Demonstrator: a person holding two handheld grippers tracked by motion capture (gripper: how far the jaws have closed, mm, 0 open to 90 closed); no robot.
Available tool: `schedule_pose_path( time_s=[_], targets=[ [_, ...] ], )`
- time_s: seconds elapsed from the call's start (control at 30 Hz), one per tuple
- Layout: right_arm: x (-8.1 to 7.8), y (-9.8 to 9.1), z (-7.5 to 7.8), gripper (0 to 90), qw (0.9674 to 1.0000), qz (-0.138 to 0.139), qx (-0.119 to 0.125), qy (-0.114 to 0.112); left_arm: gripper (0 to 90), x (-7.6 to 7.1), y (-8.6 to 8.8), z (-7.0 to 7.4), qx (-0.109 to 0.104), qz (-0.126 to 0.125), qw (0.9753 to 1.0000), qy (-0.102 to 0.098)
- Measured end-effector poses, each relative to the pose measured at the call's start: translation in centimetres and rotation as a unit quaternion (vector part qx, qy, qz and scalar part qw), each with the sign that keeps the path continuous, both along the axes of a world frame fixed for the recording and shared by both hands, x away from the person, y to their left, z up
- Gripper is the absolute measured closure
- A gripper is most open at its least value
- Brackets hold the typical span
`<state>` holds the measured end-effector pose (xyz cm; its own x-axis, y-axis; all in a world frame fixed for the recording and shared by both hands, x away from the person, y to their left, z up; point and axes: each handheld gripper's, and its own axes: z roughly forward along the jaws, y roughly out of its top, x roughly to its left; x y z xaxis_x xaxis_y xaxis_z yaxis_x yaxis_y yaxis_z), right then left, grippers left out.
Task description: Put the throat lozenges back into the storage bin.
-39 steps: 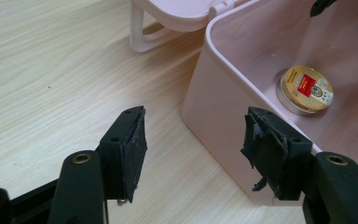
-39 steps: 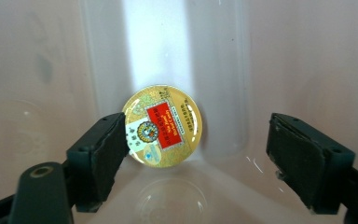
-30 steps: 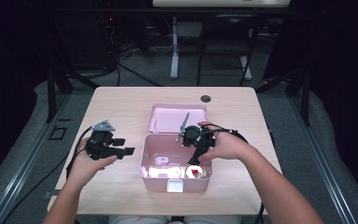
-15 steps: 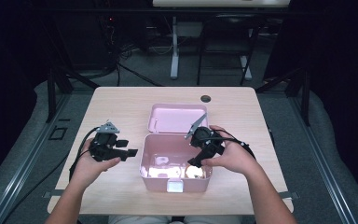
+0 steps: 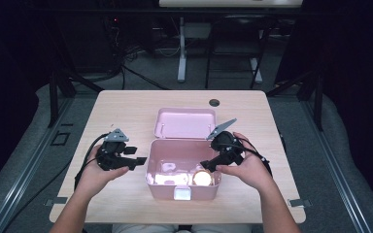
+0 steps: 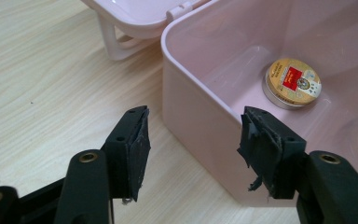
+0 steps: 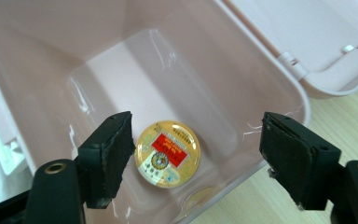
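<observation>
Right gripper view reads the gold tin [image 7: 168, 154] label, a glare spot in the high view; both grippers wide, empty.

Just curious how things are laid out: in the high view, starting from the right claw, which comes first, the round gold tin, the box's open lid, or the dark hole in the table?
From the right claw:
1. Round gold tin, just below it inside the pink box.
2. Open lid, lying flat behind the box.
3. Dark hole, near the table's far edge.

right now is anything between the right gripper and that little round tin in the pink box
Nothing visible is. The right gripper hangs open over the open pink box, lid swung back, and the round tin lies bare on the box floor below its jaws.
</observation>
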<state>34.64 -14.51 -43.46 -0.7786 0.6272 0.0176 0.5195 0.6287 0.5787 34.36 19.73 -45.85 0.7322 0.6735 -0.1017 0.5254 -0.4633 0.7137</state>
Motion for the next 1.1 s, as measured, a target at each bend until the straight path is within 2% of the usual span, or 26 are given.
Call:
schedule_pose_path(
  time_s=[0.13, 0.23, 0.33, 0.4, 0.53, 0.73, 0.9, 0.97, 1.03, 1.1],
  targets=[
    [0.3, -0.6, 0.0, 25.2, 0.9996, -0.021, 0.013, -0.016, 42.2, -0.2, -0.4, -0.1, 0.004, -0.007, 0.9999, -0.014],
    [0.6, -1.0, -0.1, 25.2, 0.9987, -0.034, 0.033, -0.019, 42.2, -0.3, -0.6, -0.1, 0.006, -0.011, 0.9997, -0.019],
    [1.0, -1.3, -0.3, 25.2, 0.9978, -0.044, 0.042, -0.024, 42.2, -0.3, -0.7, 0.0, 0.006, -0.010, 0.9997, -0.023],
    [1.1, -1.5, -0.4, 23.8, 0.9973, -0.053, 0.046, -0.022, 42.0, -0.3, -0.7, 0.1, -0.002, -0.005, 0.9998, -0.021],
    [1.5, -2.0, -0.8, 18.2, 0.9963, -0.068, 0.049, -0.017, 41.0, -0.4, -0.8, 0.3, -0.015, -0.009, 0.9998, 0.000],
    [1.8, -2.5, -1.0, 14.7, 0.9948, -0.084, 0.056, -0.013, 35.2, -0.6, -1.4, 0.1, -0.004, -0.015, 0.9999, 0.000],
    [2.1, -3.0, -1.4, 16.4, 0.9933, -0.103, 0.050, -0.017, 30.2, -0.8, -1.7, 0.3, -0.007, -0.020, 0.9997, -0.011],
    [2.3, -3.3, -1.6, 18.5, 0.9927, -0.108, 0.046, -0.027, 29.7, -0.9, -1.8, 0.3, -0.010, -0.022, 0.9996, -0.017],
    [2.5, -3.6, -1.8, 21.2, 0.9905, -0.121, 0.052, -0.040, 29.7, -1.0, -1.9, 0.4, -0.009, -0.026, 0.9993, -0.023],
    [2.8, -4.1, -2.0, 23.9, 0.9884, -0.133, 0.059, -0.044, 29.8, -1.0, -1.9, 0.4, -0.003, -0.026, 0.9994, -0.022]
  ],
)
